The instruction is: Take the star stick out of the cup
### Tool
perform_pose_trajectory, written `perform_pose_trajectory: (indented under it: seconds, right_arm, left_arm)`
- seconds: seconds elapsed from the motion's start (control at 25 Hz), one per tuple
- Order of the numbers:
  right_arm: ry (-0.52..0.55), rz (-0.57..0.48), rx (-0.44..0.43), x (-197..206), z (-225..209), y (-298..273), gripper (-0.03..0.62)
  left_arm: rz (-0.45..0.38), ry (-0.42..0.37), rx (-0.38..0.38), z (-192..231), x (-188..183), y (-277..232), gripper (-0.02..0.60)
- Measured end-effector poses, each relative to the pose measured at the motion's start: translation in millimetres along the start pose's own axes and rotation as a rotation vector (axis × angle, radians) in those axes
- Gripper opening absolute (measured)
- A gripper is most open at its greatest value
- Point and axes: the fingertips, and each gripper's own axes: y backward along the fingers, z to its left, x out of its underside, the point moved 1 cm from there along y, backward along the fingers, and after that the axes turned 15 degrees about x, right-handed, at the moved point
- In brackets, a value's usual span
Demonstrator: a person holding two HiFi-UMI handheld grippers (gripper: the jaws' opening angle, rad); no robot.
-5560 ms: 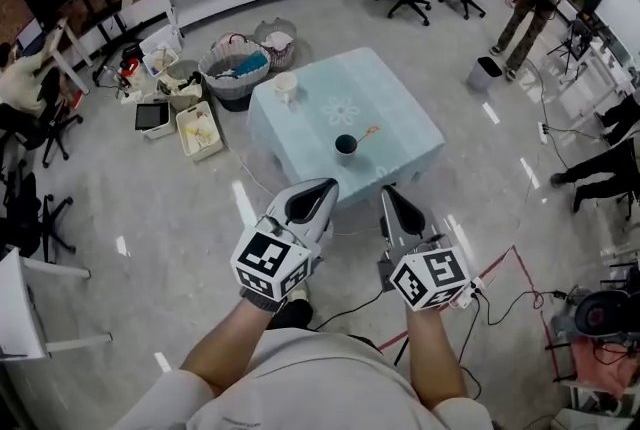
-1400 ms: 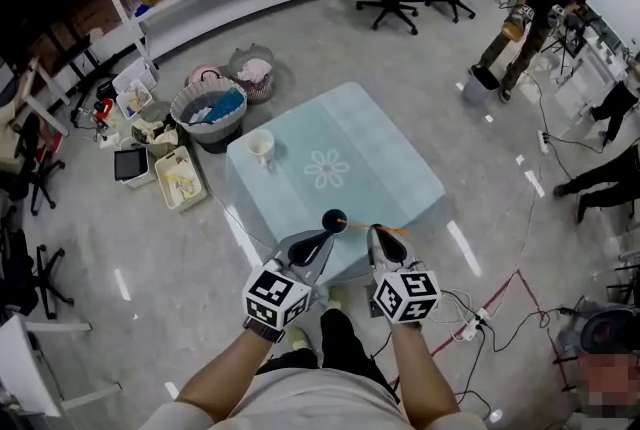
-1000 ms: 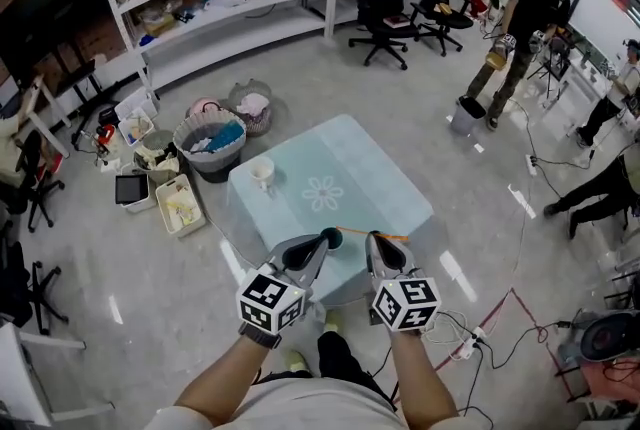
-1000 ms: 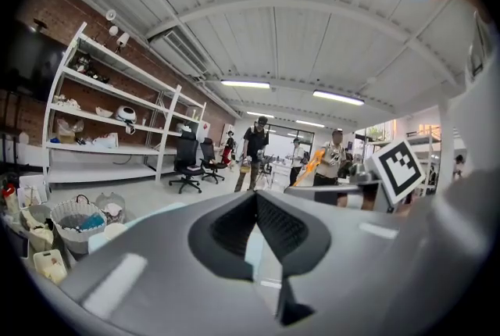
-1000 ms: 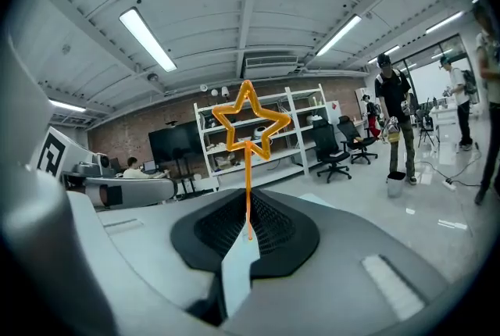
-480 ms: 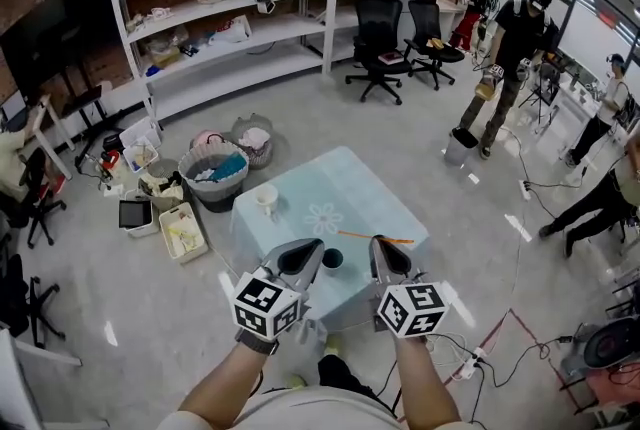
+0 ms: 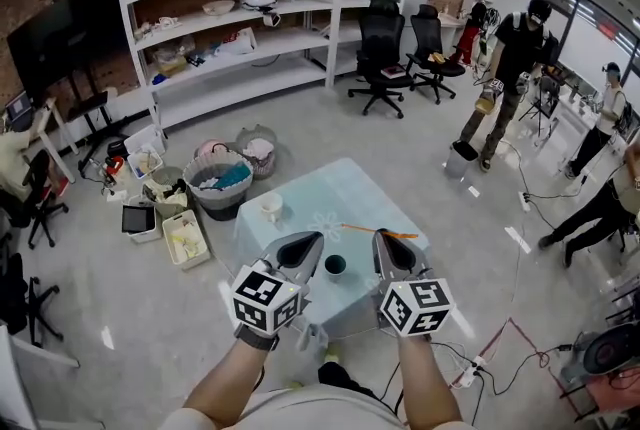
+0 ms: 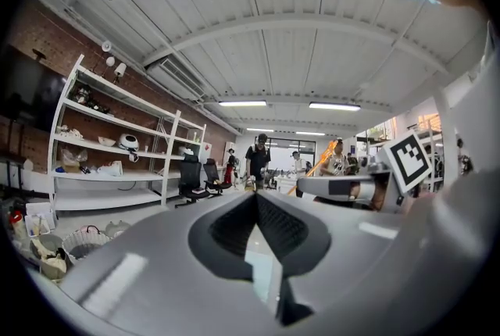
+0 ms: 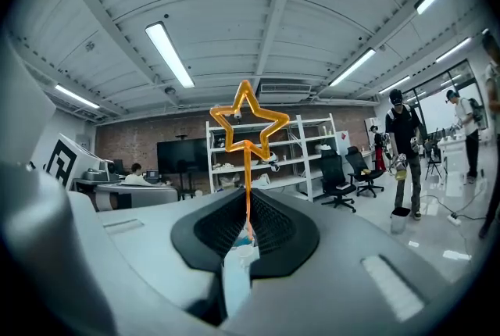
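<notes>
My right gripper point(image 7: 384, 240) is shut on the orange star stick point(image 7: 360, 230), which lies level above the table's near edge. In the right gripper view the stick rises from my closed jaws point(image 9: 247, 211) to its star point(image 9: 248, 123). The dark cup point(image 7: 335, 265) stands on the light-blue table point(image 7: 350, 193), below and between both grippers, and the stick is outside it. My left gripper point(image 7: 307, 241) hovers left of the cup, jaws together with nothing between them point(image 8: 256, 200). The left gripper view shows the right gripper point(image 8: 344, 186) beside it.
A white cup point(image 7: 270, 208) stands at the table's left side. A laundry basket point(image 7: 218, 180) and bins point(image 7: 185, 240) sit on the floor to the left. Shelves point(image 7: 240, 18) and office chairs point(image 7: 380, 53) are behind. People point(image 7: 515, 68) stand at the right.
The stick stood in the cup at first; my right gripper closed on it and lifted it out. Both grippers and my view have risen, and the cup now shows between them.
</notes>
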Motion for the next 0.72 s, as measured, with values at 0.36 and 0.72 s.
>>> perform_pose_trajectory:
  seconds: [0.36, 0.72]
  right_arm:
    - [0.026, -0.005, -0.006, -2.9, 5.5, 0.4, 0.026]
    - [0.027, 0.006, -0.002, 3.9, 4.9, 1.1, 0.026]
  left_arm:
    - [-0.01, -0.014, -0.013, 0.6, -8.3, 2.3, 0.006]
    - [-0.01, -0.018, -0.015, -0.4, -6.6, 1.1, 0.006]
